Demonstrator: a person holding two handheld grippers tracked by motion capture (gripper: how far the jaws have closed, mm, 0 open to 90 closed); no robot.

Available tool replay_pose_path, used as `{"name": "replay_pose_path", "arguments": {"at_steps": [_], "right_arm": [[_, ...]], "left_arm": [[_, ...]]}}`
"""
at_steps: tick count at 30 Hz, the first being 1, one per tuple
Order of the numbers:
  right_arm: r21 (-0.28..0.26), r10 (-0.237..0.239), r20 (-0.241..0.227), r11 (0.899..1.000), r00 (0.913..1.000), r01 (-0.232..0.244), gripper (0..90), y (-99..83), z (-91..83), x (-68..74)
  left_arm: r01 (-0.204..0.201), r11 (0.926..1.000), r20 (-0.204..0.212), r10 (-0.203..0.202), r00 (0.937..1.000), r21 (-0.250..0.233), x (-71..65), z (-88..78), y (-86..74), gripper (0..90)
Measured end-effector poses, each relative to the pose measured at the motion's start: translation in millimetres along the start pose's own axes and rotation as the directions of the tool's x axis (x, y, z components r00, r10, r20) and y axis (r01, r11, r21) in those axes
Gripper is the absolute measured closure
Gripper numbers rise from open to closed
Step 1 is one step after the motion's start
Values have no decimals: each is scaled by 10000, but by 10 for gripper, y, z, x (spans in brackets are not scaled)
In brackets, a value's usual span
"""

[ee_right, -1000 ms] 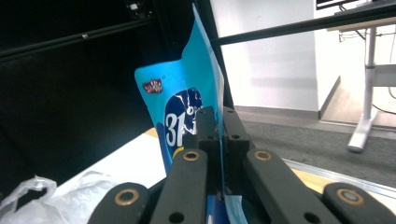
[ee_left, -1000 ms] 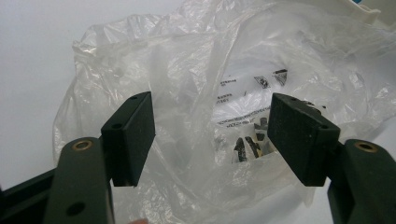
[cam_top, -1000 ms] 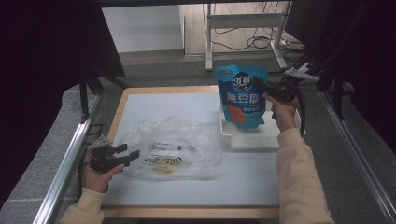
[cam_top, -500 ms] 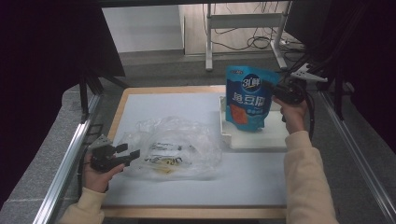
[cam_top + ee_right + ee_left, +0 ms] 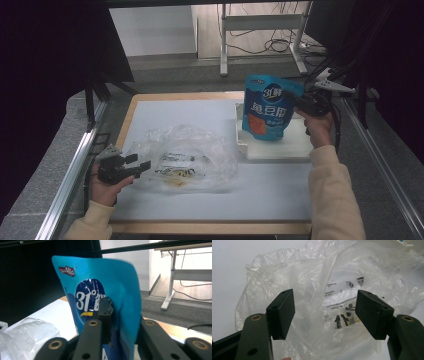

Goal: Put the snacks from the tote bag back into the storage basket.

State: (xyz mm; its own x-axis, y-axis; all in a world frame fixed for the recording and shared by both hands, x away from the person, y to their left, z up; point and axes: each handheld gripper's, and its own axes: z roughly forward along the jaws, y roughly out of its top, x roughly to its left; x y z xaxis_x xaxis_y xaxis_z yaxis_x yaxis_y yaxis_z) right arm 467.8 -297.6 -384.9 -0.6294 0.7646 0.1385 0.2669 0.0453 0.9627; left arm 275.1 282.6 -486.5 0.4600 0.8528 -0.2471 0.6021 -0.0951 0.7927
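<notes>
At the desk's far right, blue pouch (image 5: 267, 107) now upright on the white tray (image 5: 280, 149), shifted rightward. Right gripper (image 5: 300, 101) jaws just easing apart, pouch edge between them. Left gripper (image 5: 137, 164) jaws spread beside the plastic bag (image 5: 185, 155). Release probably underway.

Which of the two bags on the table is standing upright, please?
The blue printed snack pouch, standing in the shallow white tray between the right gripper's jaws. The crumpled clear plastic bag lies flat on the white mat beside the left gripper.
</notes>
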Motion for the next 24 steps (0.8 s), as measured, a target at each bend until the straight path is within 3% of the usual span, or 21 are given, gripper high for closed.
{"name": "replay_pose_path", "arguments": {"at_steps": [5, 9, 17, 24], "right_arm": [[99, -127, 676, 9999, 9976, 120, 586, 8, -71, 96], [483, 53, 1229, 9988, 9924, -113, 472, -37, -109, 119], [969, 346, 1793, 9939, 9832, -526, 414, -222, -278, 150], [1060, 304, 1652, 9932, 9858, -484, 410, -423, -470, 260]], "left_arm": [[-33, 10000, 26, 33, 10000, 38, -10, 19, -2, 324], [-43, 10000, 27, 43, 10000, 61, -14, 23, -4, 324], [-30, 10000, 23, 30, 10000, -12, -12, 16, 10, 324], [-80, 10000, 52, 80, 10000, 7, -35, 21, 6, 324]]}}
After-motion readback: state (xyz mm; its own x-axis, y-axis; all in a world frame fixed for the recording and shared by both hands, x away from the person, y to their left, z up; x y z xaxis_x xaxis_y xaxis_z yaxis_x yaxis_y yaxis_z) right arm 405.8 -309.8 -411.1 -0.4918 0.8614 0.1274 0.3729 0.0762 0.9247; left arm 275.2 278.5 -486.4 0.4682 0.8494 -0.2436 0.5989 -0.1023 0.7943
